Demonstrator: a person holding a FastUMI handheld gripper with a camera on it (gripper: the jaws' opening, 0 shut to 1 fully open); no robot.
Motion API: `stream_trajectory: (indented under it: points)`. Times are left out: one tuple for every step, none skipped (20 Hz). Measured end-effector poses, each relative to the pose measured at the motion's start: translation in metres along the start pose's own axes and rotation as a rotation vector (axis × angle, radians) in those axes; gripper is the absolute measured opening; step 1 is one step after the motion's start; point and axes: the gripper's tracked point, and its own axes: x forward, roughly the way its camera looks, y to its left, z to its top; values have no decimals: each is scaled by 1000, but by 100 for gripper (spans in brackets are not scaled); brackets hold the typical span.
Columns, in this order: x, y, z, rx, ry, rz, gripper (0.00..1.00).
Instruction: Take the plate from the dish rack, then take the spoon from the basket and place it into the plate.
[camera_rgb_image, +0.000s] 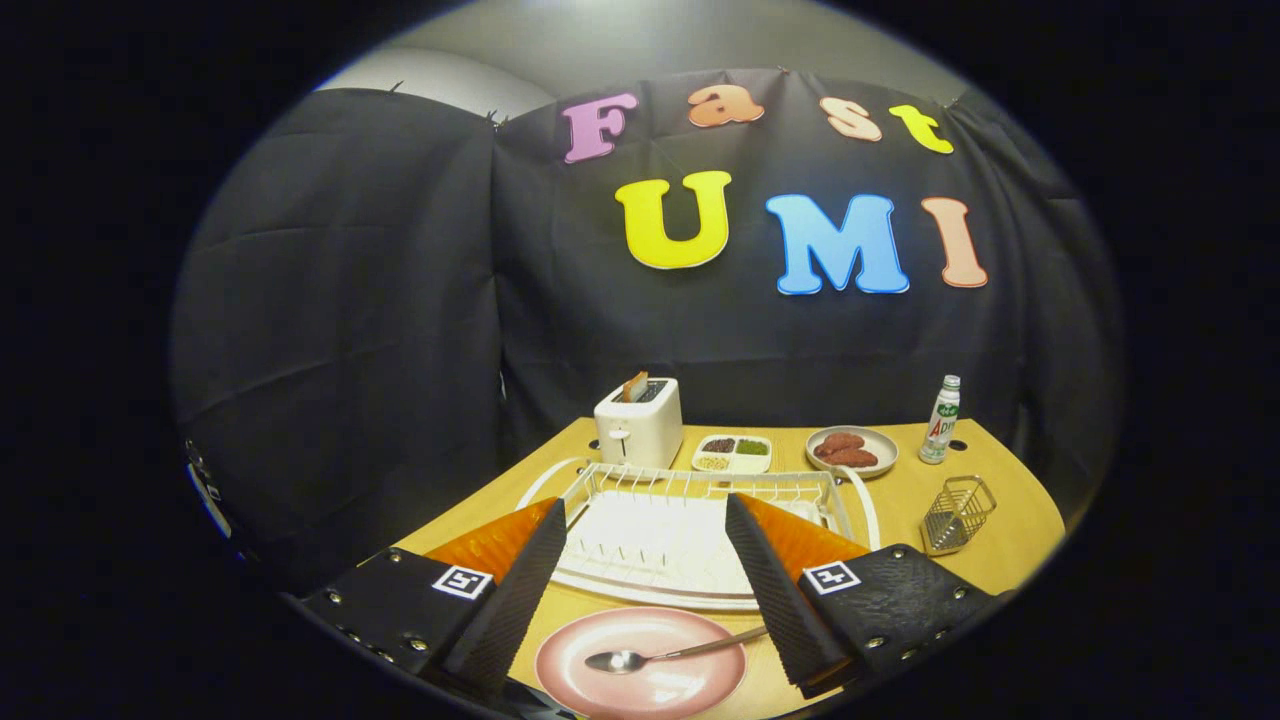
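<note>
A pink plate (640, 665) lies flat on the wooden table, below and between my two fingers. A metal spoon (660, 656) rests in it, bowl to the left, handle running right past the plate's rim toward my right finger. My gripper (648, 515) is open and held above the plate, nothing between its fingers. Beyond the fingertips stands the white wire dish rack (700, 490) on its white tray, with no dishes in it. The small metal wire basket (957, 514) stands to the right of the rack, with nothing visible inside.
A white toaster (640, 422) with a slice in it stands behind the rack. Beside it are a divided dish of grains (732, 453), a plate with sausages (851, 450) and a small bottle (940, 420). The black booth wall closes the back and left.
</note>
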Motion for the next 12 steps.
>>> stream_trajectory:
  points:
    - [1, -6, 14, -6, -17, -12, 97]
    - [1, -13, 27, -12, -33, -24, 97]
    - [1, -20, 41, -16, -52, -37, 97]
    - [1, -27, 54, -18, -69, -50, 97]
    - [3, -35, 66, -19, -83, -64, 97]
    - [3, -42, 76, -18, -92, -75, 97]
    - [3, -49, 85, -18, -99, -88, 97]
    - [4, -58, 95, -15, -109, -100, 97]
    - [5, -65, 105, -14, -115, -110, 97]
    - [5, -74, 113, -15, -119, -124, 97]
    - [4, -84, 122, -18, -125, -140, 97]
    - [6, -91, 129, -19, -126, -147, 97]
